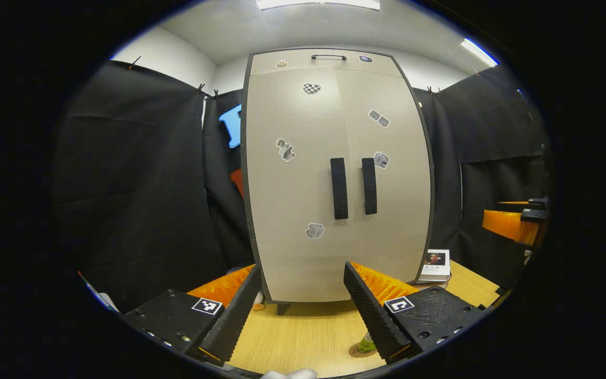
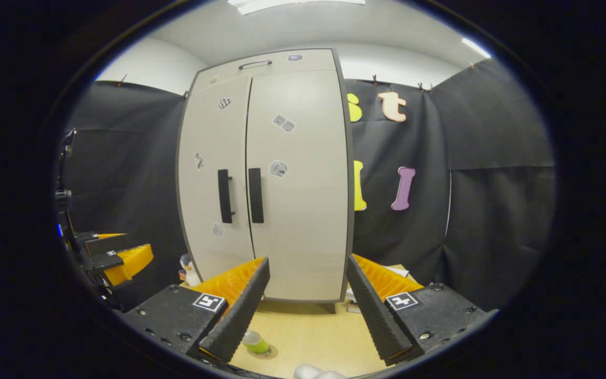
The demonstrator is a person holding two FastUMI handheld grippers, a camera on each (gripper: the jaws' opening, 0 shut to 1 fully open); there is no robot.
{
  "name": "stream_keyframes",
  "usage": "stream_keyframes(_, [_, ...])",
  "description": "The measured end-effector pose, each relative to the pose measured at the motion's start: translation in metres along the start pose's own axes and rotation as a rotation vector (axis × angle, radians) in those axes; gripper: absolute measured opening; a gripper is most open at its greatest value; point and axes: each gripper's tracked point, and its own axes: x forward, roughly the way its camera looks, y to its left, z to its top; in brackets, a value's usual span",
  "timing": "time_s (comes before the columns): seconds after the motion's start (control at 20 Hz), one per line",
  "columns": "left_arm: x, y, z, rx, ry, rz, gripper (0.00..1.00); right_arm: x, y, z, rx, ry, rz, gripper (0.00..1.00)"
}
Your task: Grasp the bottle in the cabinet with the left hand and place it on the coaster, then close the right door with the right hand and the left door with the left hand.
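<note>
Apparently finished, both doors [image 1: 334, 173] are sitting closed while left gripper [image 1: 298, 310] and right gripper [image 2: 305, 316] are hovering with fingers apart, risking nudging the bottle [image 2: 255, 342] at 6 o'clock off its coaster [image 1: 362, 350].

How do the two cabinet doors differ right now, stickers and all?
The left door carries three stickers in the left gripper view; the right door carries two. The left door looks wider there, the right door narrower. Both appear shut, each with an upright black handle at the centre seam.
</note>
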Motion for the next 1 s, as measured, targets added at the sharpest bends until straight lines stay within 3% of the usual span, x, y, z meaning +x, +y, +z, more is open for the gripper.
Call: stream_keyframes(1.0, [0.0072,-0.0011,-0.0007,-0.003,0.001,-0.008,0.96,0.0078,0.0007,-0.0022,-0.004,0.003,-0.007,0.94])
